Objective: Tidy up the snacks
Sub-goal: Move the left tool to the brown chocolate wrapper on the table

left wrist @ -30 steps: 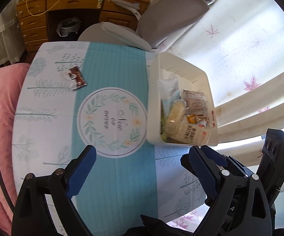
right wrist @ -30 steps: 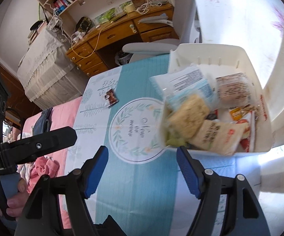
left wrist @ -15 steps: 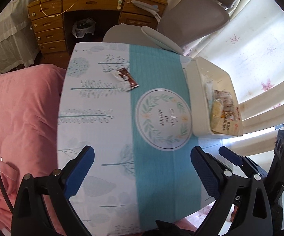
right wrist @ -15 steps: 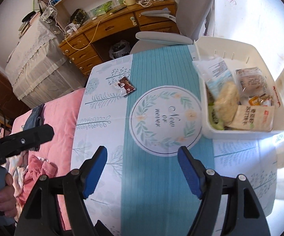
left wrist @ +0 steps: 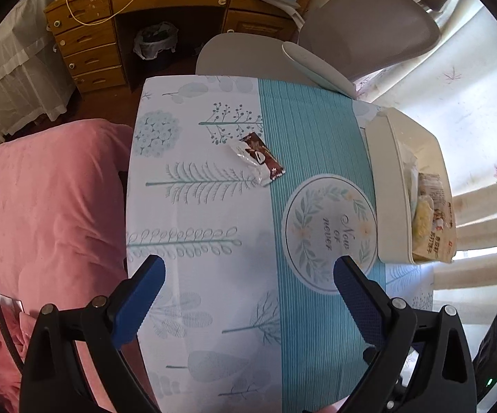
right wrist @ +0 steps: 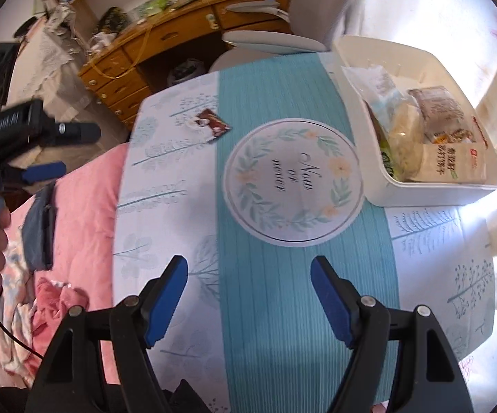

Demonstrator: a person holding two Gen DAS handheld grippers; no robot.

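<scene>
A brown and white snack packet (left wrist: pixel 257 158) (right wrist: pixel 210 124) lies alone on the tablecloth near the table's far left part. A white bin (left wrist: pixel 387 186) (right wrist: pixel 420 192) at the right edge holds several snack packets. My left gripper (left wrist: pixel 250 268) hangs open above the near half of the table, well short of the lone packet, nothing between its blue pads. My right gripper (right wrist: pixel 250 270) is also open and empty, over the teal stripe below the round wreath print. The left gripper shows again at the left edge of the right wrist view (right wrist: pixel 55 151), with a hand on its handle.
The table (left wrist: pixel 196 275) wears a white and teal cloth with a wreath print (right wrist: pixel 293 179). A grey office chair (left wrist: pixel 362 31) stands at the far side, a wooden desk (left wrist: pixel 145 3) beyond it. A pink bed (left wrist: pixel 48 213) borders the table's left side; curtains hang on the right.
Both grippers have drawn away from the white bin toward the left and nearer side of the table. The lone packet now sits nearer the centre of the left wrist view. Jaws stay open.
</scene>
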